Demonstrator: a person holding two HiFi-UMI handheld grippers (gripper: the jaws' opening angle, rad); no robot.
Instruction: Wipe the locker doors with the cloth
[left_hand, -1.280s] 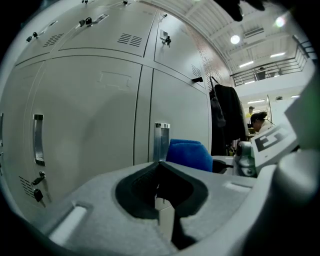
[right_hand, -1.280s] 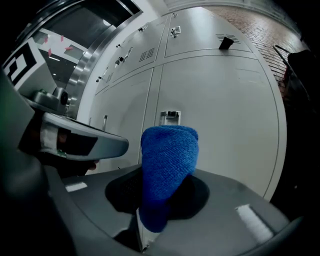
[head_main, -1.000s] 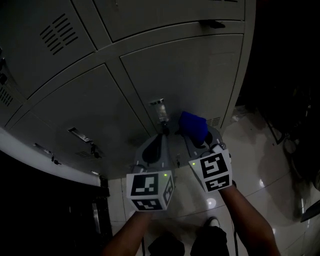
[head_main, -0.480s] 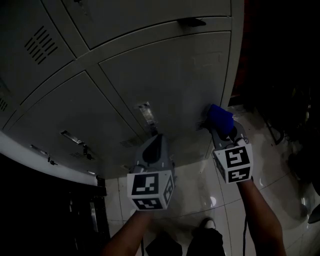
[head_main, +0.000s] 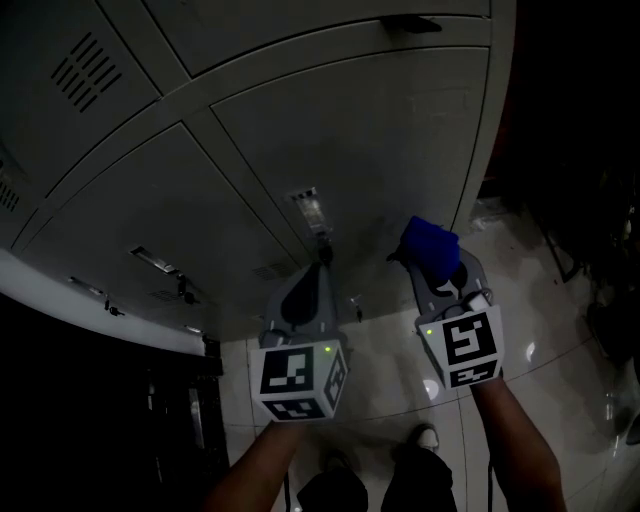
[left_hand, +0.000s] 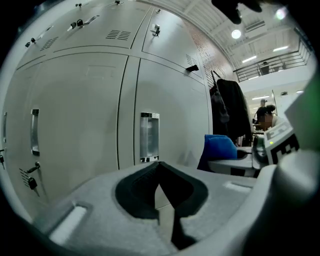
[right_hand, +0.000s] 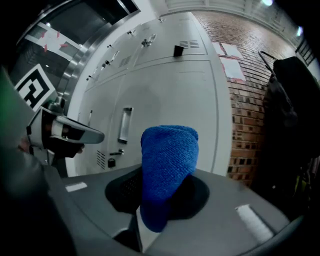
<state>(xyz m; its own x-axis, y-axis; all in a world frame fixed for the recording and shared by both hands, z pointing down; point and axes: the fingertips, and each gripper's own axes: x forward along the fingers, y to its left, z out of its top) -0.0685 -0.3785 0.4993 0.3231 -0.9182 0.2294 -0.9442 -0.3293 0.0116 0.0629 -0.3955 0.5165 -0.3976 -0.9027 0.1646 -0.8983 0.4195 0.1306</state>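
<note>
Locker doors (head_main: 350, 150), grey, fill the upper frame; tiled floor (head_main: 520, 330) below. R gripper (head_main: 440, 278) jaws clamped on blue cloth (right_hand: 167, 165), which sticks up betw. them near a door's lower-right corner; contact w/ door unclear. L gripper (left_hand: 159, 172) jaws pressed together, nothing betw. them, facing a recessed handle (left_hand: 149, 136).

Head cam looks down, gripper cams fwd, close; all share locker doors (head_main: 350, 150).
</note>
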